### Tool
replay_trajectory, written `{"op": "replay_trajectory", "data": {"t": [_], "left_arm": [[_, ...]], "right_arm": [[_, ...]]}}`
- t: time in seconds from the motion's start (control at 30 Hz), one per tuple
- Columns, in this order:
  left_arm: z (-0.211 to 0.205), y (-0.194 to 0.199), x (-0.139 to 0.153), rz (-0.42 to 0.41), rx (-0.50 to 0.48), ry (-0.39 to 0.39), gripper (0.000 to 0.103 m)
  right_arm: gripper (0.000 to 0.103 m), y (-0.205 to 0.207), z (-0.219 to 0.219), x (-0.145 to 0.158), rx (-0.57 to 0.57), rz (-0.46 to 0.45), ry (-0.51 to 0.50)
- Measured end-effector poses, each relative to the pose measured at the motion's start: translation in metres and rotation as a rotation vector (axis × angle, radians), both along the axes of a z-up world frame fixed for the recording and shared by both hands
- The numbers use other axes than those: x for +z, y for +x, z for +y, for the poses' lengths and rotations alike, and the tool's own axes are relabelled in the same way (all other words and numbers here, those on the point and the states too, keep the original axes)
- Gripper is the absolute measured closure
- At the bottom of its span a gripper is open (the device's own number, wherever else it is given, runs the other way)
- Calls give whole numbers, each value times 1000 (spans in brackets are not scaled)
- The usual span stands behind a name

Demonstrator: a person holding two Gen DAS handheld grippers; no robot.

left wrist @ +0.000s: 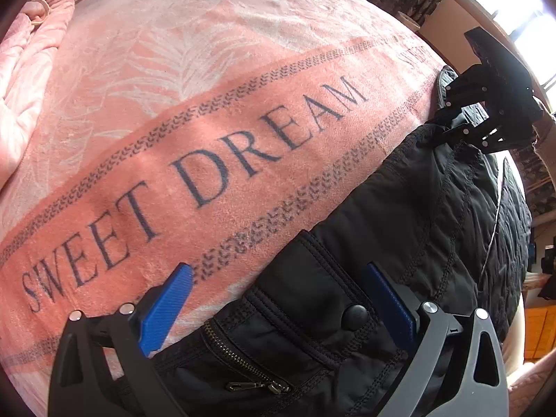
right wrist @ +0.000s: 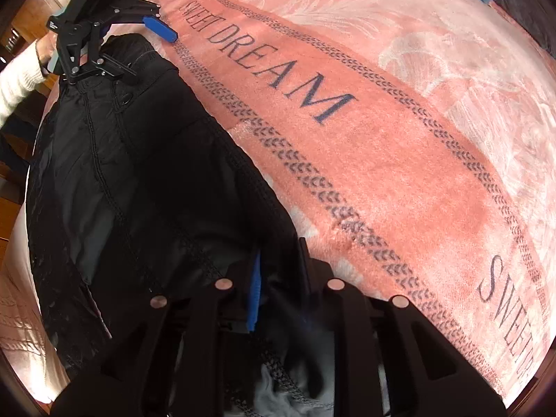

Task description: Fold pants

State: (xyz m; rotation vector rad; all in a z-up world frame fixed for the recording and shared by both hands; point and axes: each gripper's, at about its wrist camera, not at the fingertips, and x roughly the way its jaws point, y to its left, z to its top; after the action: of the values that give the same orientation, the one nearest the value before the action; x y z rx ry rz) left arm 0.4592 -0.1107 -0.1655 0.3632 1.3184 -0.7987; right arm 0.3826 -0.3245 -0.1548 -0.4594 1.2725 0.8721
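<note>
Pink "SWEET DREAM" blanket point(left wrist: 243, 69) covering the bed, black pants point(left wrist: 399, 215) lying along its near edge, left claw point(left wrist: 278, 309) spread wide over the snap-button waistband, right claw point(right wrist: 278, 285) pinched narrow on pants fabric at the far end
</note>
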Motion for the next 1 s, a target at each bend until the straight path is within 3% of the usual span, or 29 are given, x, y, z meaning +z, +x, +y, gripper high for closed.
{"op": "replay_trajectory", "data": {"t": [0.17,0.27,0.33,0.37,0.4,0.5,0.53,0.63,0.73,1.0], "left_arm": [[-13,5,-6,31,-72,11,4],[-22,3,-11,88,-119,-27,4],[-28,0,-15,91,-143,-21,12],[-29,-2,-15,68,-144,-7,25],[-28,-3,-14,55,-142,-9,48],[-20,-6,-9,73,-122,-30,72],[-20,-9,-7,62,-115,-29,75],[-21,-22,8,-11,-110,-38,83],[-13,-46,36,-86,-74,-96,88],[22,-176,128,-311,1,-186,90]], "right_arm": [[95,-28,-10,25,16,-98,26],[95,-27,-14,41,-9,-124,84],[95,-31,-21,49,-18,-138,107],[95,-30,-16,51,-25,-141,119],[94,-32,-20,54,-32,-147,130],[94,-35,-8,56,-53,-173,145],[94,-38,-8,59,-63,-180,161],[94,-54,-14,74,-83,-220,190],[94,-75,-18,91,-110,-267,203],[94,-192,-28,146,-183,-419,305]]}}
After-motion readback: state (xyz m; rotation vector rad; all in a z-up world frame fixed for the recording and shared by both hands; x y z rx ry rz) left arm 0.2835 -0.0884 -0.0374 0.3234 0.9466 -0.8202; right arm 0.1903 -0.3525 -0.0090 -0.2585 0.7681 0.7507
